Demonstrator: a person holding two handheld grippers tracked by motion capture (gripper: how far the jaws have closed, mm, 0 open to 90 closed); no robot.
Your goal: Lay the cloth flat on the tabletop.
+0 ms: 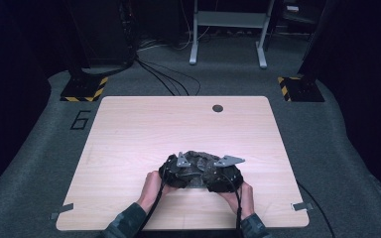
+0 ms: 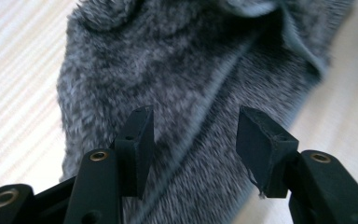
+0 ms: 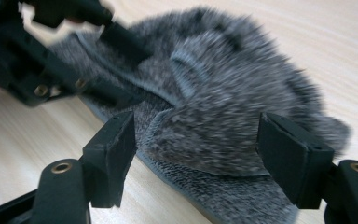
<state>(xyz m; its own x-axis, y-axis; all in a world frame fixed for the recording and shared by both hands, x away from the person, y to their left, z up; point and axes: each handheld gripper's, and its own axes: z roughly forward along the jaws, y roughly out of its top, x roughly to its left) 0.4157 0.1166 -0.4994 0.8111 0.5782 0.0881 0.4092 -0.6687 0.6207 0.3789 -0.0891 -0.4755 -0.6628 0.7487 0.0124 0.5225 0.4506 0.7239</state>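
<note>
Both grippers are down on a crumpled grey fleece garment (image 1: 196, 167) that sits on the near half of the pale wooden worktop (image 1: 129, 134), a little right of centre, and it looks like the job is to gather or fold it. The left gripper (image 2: 193, 140) has its jaws spread, hanging just above the fuzzy cloth with a seam running between them, and they pinch nothing. The right gripper (image 3: 196, 154) is the same story: jaws wide apart, a rounded fold of fleece sitting in the gap, pads clear of it. To do this step well, I'd say each gripper should pick a firm edge: the hemmed border (image 3: 186, 184) near the right gripper looks like a good bite, since loose pile alone may slip. Go low enough to catch one layer cleanly, and keep the two hands from crowding each other, because the left gripper's black body already sits close at the top left of the right gripper view. Hard to read: the high view is dim, the grippers cover much of the cloth, and both gripper views are motion-blurred, so what sort of garment it is and how many layers lie stacked cannot be told.
</note>
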